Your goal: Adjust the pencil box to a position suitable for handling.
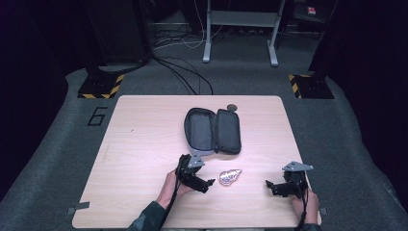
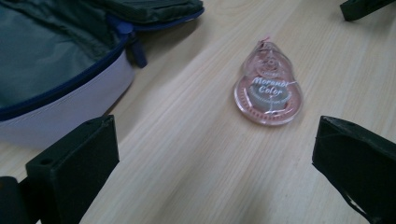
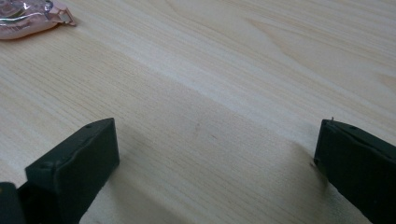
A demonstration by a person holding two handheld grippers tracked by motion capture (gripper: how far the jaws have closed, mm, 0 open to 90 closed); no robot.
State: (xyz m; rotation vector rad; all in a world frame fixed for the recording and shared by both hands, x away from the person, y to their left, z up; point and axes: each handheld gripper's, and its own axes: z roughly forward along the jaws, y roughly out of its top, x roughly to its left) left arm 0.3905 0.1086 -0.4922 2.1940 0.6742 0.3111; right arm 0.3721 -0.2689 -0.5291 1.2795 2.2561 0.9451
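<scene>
Tape dispenser, a pink see-through correction roller, is lying flat on the wooden table, and white script on its round body is reading "Morandi Color"; a smaller line beneath is too blurred to make out. Seen from the high view the dispenser is sitting near the front edge, between the two grippers and touching neither, with its long axis running slightly up to the right and its narrow tip pointing right, toward the right gripper. In the right gripper view that tip is showing at the top left corner. Just behind the dispenser a dark pouch is lying unzipped and spread open, its blue zipper edge and grey lining showing in the left gripper view. On the floor left of the table a large "6" is marked. Left gripper is hovering just left of the dispenser, jaws gaping wide with nothing between them. Right gripper is resting well to the right, jaws likewise spread wide and gripping nothing.
</scene>
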